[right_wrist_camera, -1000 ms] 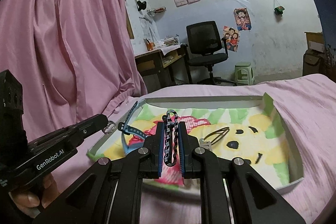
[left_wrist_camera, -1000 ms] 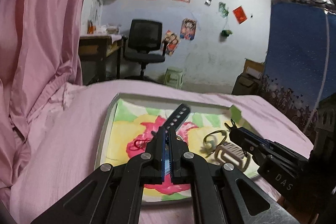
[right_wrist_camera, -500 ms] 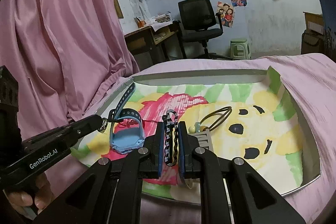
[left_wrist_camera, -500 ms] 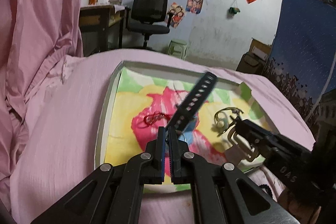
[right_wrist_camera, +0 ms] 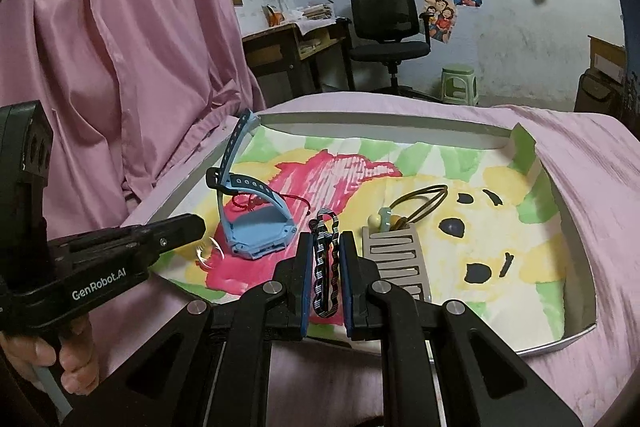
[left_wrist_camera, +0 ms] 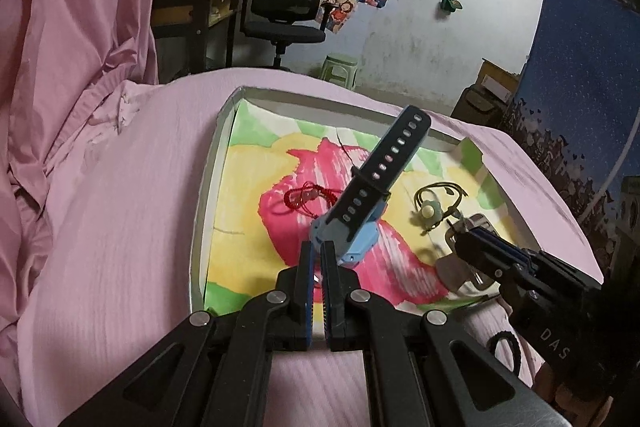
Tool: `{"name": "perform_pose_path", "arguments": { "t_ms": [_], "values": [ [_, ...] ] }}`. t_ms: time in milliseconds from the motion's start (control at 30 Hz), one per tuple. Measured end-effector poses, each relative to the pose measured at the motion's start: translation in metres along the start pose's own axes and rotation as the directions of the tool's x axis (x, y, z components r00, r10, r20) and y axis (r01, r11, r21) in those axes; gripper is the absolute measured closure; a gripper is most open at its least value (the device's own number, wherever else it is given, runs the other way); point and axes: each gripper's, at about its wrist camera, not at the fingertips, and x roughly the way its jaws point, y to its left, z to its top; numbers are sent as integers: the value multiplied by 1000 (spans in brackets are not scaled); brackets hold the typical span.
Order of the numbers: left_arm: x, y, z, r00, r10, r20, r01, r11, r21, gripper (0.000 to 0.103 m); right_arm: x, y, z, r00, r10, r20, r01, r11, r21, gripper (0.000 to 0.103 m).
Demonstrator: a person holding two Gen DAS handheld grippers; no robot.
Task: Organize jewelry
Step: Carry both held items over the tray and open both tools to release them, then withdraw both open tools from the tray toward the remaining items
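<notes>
Blue plastic wristwatch with dark perforated strap (right_wrist_camera: 250, 227) stands on its case in shallow white tray with painted flower lining (right_wrist_camera: 576, 247), left part, strap end sticking up. Red cord bracelet (left_wrist_camera: 306, 197) lies just behind watch. Left gripper (left_wrist_camera: 318, 255) jaws nearly together, nothing seen between them, tips just near watch case. Right gripper (right_wrist_camera: 326, 247) clamped on black-and-white patterned band (right_wrist_camera: 325, 267), above tray's near edge. Grey slotted clasp piece (right_wrist_camera: 398, 259) and olive hair tie with beads (right_wrist_camera: 416, 203) lie right of it. Tray rests on pink bedsheet (left_wrist_camera: 120, 247).
</notes>
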Motion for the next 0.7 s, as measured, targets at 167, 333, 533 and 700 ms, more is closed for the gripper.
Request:
{"name": "perform_pose_path", "arguments": {
  "t_ms": [167,333,533,700],
  "values": [
    [-9,2,-5,1000,-17,26,17,1000,-10,74,-4,0,-1,1000,0,7,0,1000,5,86],
    [-23,4,-8,996,-30,80,31,999,-17,65,-13,-2,-5,999,9,37,-10,1000,16,79],
    [-49,2,-16,983,-31,183,34,999,-15,43,-40,-2,-10,991,14,135,-16,1000,15,69],
    [-73,-6,-27,967,-35,253,37,999,-4,28,-73,-4,-14,973,9,230,-13,1000,15,57]
  ]
}}
